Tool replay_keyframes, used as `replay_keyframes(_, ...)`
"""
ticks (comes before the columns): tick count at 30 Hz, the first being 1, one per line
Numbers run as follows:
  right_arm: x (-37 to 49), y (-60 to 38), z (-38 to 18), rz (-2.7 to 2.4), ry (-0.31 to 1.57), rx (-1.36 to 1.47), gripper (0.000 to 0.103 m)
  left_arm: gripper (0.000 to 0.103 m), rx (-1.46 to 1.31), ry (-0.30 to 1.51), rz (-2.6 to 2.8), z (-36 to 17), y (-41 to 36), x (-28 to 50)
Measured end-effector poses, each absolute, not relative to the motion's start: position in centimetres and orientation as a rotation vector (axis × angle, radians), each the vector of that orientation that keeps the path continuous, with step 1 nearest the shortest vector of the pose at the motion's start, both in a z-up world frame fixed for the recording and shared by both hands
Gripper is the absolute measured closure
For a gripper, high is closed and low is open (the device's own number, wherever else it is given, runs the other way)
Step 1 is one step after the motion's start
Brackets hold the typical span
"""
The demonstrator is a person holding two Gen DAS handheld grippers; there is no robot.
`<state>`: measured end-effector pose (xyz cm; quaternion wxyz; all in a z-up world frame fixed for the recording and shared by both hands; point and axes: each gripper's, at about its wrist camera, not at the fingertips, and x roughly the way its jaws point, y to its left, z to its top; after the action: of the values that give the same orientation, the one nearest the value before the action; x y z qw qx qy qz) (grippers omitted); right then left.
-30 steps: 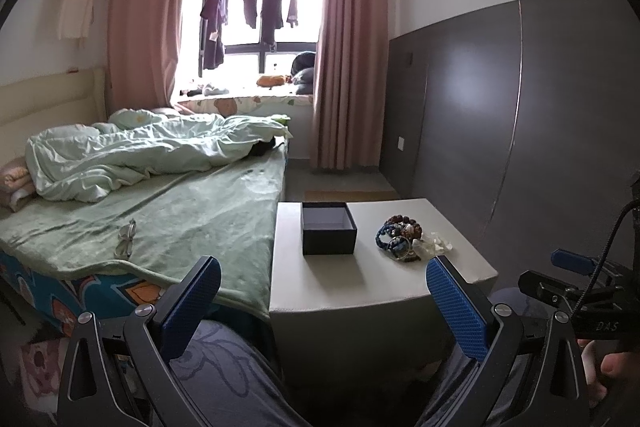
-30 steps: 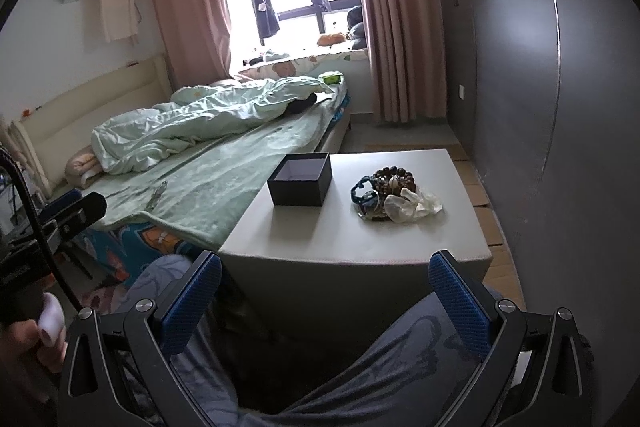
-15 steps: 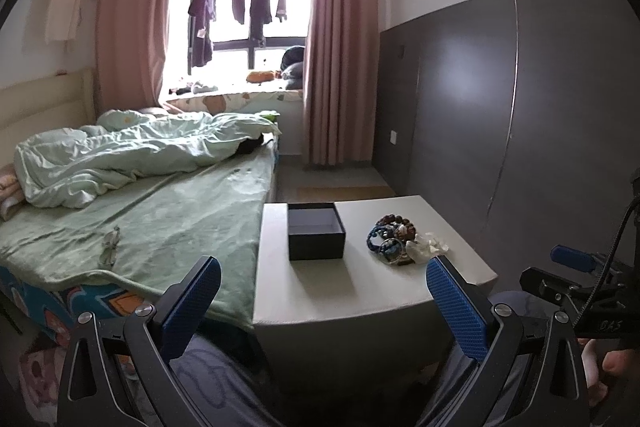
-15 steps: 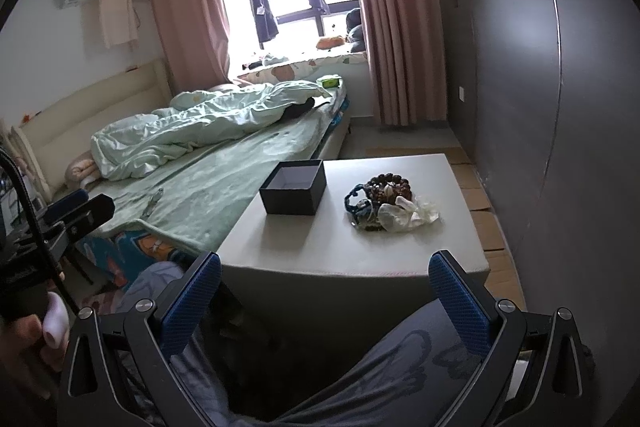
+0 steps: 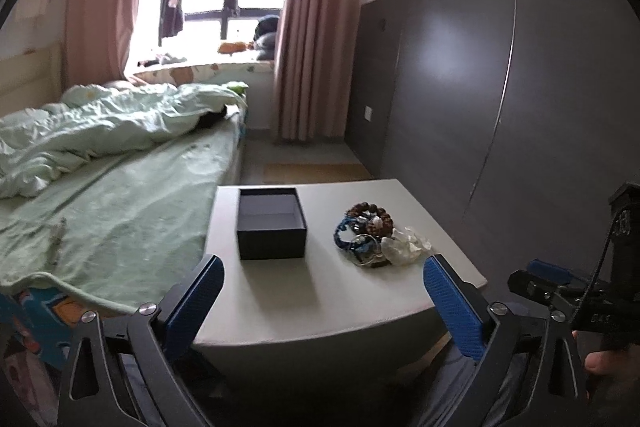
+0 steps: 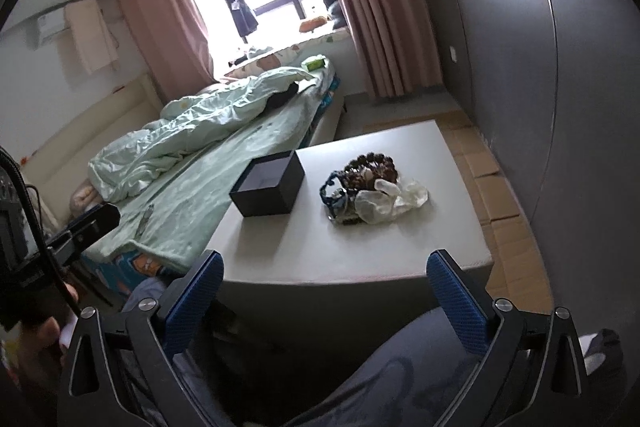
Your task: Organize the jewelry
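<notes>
An open dark box (image 5: pixel 271 223) (image 6: pixel 269 190) stands on a low white table (image 5: pixel 280 299) (image 6: pixel 320 251). To its right lies a heap of jewelry (image 5: pixel 366 233) (image 6: pixel 360 183): brown bead bracelets, a blue braided bracelet and a clear plastic bag (image 5: pixel 406 249) (image 6: pixel 394 201). My left gripper (image 5: pixel 322 301) is open and empty over the table's near edge. My right gripper (image 6: pixel 324 297) is open and empty, just short of the near edge. The right gripper also shows at the right of the left wrist view (image 5: pixel 560 291).
A bed with a green sheet and rumpled quilt (image 5: pixel 100 167) (image 6: pixel 192 147) runs along the table's left. A dark grey wall panel (image 5: pixel 500 107) stands to the right. Pink curtains (image 5: pixel 316 27) and a window are at the back. My legs are below the grippers.
Both grippers have moved closer to the table and tipped down toward it. The box and jewelry now look larger. Both stay open and empty.
</notes>
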<state>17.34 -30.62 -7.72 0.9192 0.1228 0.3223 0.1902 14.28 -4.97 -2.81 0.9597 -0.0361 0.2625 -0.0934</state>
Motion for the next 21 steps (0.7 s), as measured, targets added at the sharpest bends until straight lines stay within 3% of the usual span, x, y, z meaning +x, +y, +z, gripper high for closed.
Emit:
replay_keyframes(4, 19.4, -31.1, -9.1, 0.386, 0.694, 0.27, 0.003, 0.014, -0.092, 0.578, -0.219, -4.0, -5.8, 17.0)
replay_keyframes(7, 21.3, -31.6, -10.2, 0.38, 0.724, 0.29, 0.013, 0.02, -0.101, 0.603, -0.238, -4.8, -6.6, 18.7)
replay_keyframes(11, 23.5, -32.5, -11.4, 0.374, 0.756, 0.319, 0.016, 0.028, -0.109, 0.637, -0.27, -5.7, -7.8, 20.6)
replay_keyframes(16, 26.1, -33.3, -12.8, 0.376, 0.802, 0.371, 0.028, 0.048, -0.138, 0.7, -0.297, -7.5, -9.1, 23.4)
replay_keyframes(21, 28.4, -33.9, -14.0, 0.364, 0.843, 0.396, 0.038, 0.055, -0.166, 0.758, -0.328, -9.7, -10.3, 26.2)
